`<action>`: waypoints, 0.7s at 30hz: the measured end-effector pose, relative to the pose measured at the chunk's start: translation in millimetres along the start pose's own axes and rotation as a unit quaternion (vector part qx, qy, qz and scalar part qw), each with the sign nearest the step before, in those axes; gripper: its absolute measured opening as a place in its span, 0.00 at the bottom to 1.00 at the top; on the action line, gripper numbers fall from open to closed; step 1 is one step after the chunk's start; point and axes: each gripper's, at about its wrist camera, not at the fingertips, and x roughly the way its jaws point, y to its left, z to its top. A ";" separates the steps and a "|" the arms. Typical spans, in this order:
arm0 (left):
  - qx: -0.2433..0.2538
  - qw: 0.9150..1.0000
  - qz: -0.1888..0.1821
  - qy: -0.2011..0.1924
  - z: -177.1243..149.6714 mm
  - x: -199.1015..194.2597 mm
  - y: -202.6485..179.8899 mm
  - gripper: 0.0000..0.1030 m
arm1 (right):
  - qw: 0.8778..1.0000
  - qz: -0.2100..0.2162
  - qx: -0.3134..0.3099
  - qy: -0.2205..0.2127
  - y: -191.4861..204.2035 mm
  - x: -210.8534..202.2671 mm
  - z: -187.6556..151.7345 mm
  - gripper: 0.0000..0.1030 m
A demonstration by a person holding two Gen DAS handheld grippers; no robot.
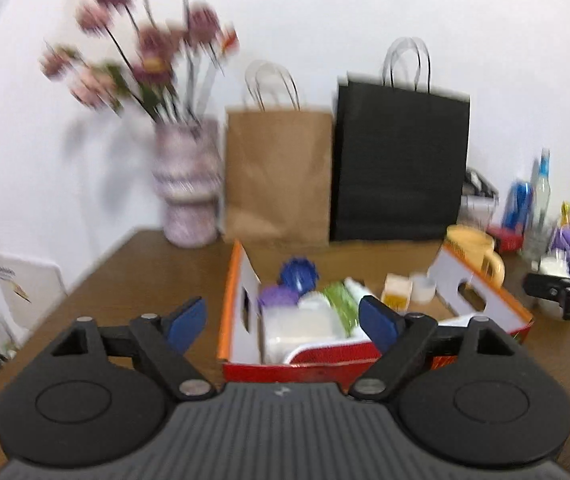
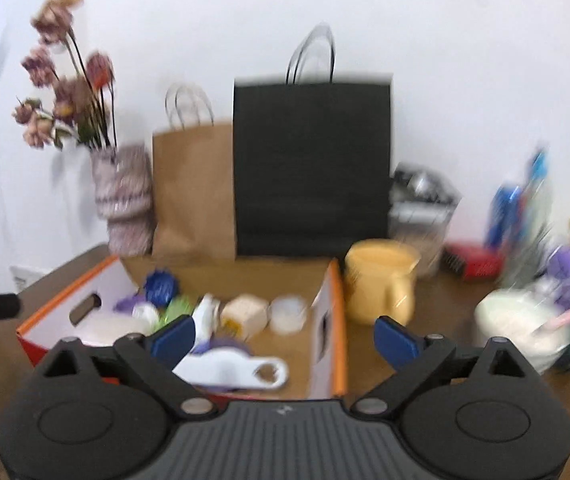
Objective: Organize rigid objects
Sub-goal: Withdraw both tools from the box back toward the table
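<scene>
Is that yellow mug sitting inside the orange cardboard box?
No, in the right wrist view the yellow mug stands on the wooden table, just outside the right wall of the orange box.

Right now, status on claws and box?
Left claw open, empty. Right claw open, empty. Box on table, holding small items. Nothing blocking.

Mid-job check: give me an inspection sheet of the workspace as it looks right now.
Surface: brown wooden table.
Job's things: orange-edged cardboard box holds a blue spiky ball, a white tool, a small cream box and a white round lid.
Clutter: yellow mug beside the box; white bowl, bottles far right.
Grippers: left gripper and right gripper open, nothing between the jaws.
Cables: nothing seen.
Surroundings: white wall, flower vase, brown paper bag, black paper bag.
</scene>
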 end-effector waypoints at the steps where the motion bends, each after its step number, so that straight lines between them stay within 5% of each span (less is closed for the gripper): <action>1: -0.007 1.000 -0.001 -0.021 -0.5 -19.0 -0.2 0.94 | 1.000 0.003 0.003 -0.017 -2.2 -15.2 0.2 0.94; 9: 0.010 0.989 0.014 -0.147 -35.2 -129.9 -16.2 1.00 | 0.990 0.030 0.024 -0.137 -3.7 -121.7 -37.9 0.99; 21: 0.019 0.994 0.015 -0.111 -75.9 -206.7 -18.6 1.00 | 0.994 0.051 0.020 -0.099 27.0 -201.7 -72.4 0.99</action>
